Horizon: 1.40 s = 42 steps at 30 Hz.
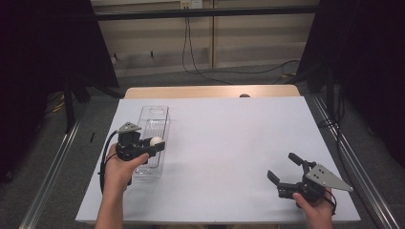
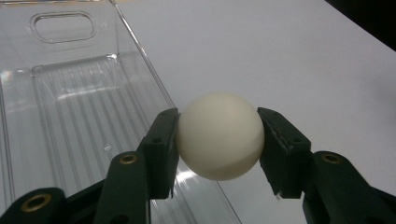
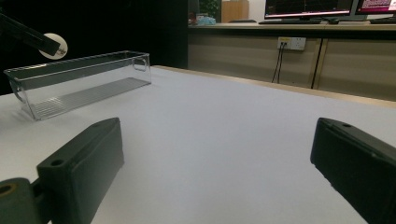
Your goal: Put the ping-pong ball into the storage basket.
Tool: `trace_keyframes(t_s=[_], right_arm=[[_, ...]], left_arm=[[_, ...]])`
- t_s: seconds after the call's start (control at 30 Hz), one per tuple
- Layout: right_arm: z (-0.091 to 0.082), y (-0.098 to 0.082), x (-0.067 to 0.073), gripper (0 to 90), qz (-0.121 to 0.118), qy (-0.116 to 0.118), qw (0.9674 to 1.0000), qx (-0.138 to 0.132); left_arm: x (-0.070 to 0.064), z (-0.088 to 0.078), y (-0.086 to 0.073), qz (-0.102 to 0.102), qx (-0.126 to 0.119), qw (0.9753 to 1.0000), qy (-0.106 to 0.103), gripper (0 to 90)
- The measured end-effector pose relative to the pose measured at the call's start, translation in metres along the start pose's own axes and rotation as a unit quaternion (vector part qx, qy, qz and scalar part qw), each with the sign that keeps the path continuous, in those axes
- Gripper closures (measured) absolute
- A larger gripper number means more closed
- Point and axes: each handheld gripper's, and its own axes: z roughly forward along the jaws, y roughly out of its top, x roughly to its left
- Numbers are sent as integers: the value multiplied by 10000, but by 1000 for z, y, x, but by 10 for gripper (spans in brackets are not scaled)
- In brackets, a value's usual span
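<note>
One white ball (image 2: 219, 135) in left claw (image 2: 219, 140)

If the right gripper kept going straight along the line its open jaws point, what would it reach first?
Probably nothing soon: the right gripper points across bare white table. The clear plastic tray sits off to the left of that line, so the way looks free to the table's far edge, though depth is uncertain.

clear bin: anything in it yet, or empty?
Empty. The clear bin shows only its bare ribbed floor in the left gripper view; the white ball is outside it, clamped in the left gripper over its right wall.
</note>
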Motion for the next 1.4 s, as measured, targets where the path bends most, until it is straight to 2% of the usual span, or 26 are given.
trace_keyframes(t_s=[0.1,0.33,0.7,0.93,1.13,1.17,1.2,1.3,1.4], right_arm=[[0,0,0,21,12,-10,10000,10],[0,0,0,21,23,2,10000,16],[0,0,0,21,5,-17,10000,2],[1,0,0,21,38,-15,10000,9],[2,0,0,21,24,-17,10000,0],[3,0,0,21,34,-21,10000,-6],[3,0,1,21,49,-16,10000,-10],[4,0,1,21,89,-30,10000,-9],[3,0,0,21,43,6,10000,-5]], left_arm=[[1,0,-1,-81,-56,9999,31,511],[5,-2,-1,-27,-8,10000,87,511],[11,-6,-3,-96,-90,9996,253,511],[16,-7,-7,-111,-131,9984,544,511],[21,-5,-11,-98,-109,9976,673,507],[22,-5,-11,-122,-150,9966,800,475],[23,-5,-12,-117,-142,9963,841,415],[23,-6,-14,-114,-191,9962,836,410],[21,-8,-15,-119,-277,9960,842,351]])
